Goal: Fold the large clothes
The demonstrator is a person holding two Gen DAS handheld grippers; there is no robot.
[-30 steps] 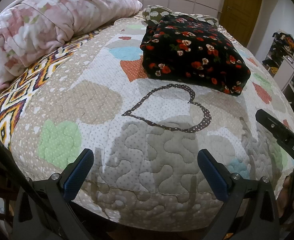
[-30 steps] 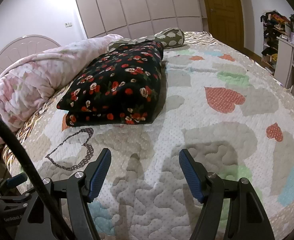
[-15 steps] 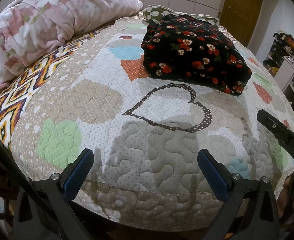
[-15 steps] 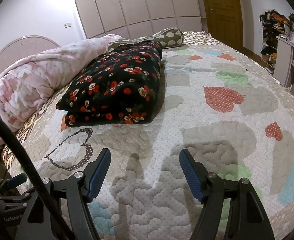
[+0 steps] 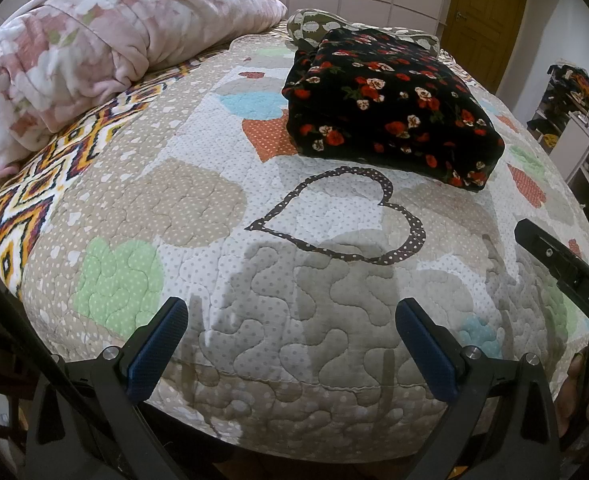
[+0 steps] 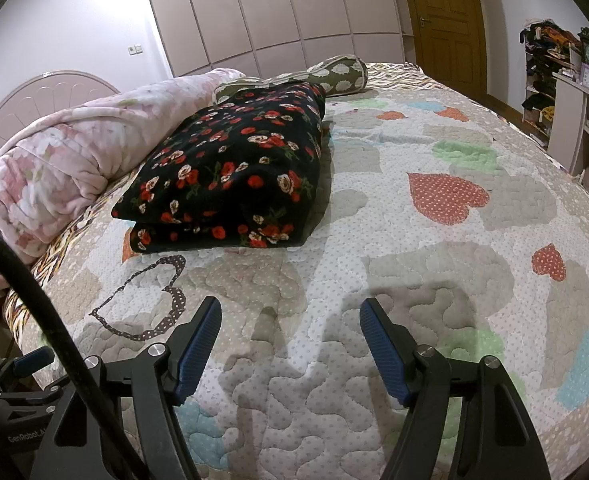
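A black garment with red and white flowers lies folded in a thick rectangle on the quilted bedspread; it also shows in the right wrist view. My left gripper is open and empty, above the near edge of the bed, well short of the garment. My right gripper is open and empty, above the bedspread in front of the garment. Part of the right gripper's body shows at the right of the left wrist view.
A rolled pink floral blanket lies along the left of the bed, also in the right wrist view. A green patterned bolster lies behind the garment. Shelves with clutter stand at right; a wooden door is behind.
Both grippers stay open and almost still; the views shift very slightly. The folded garment has not moved.
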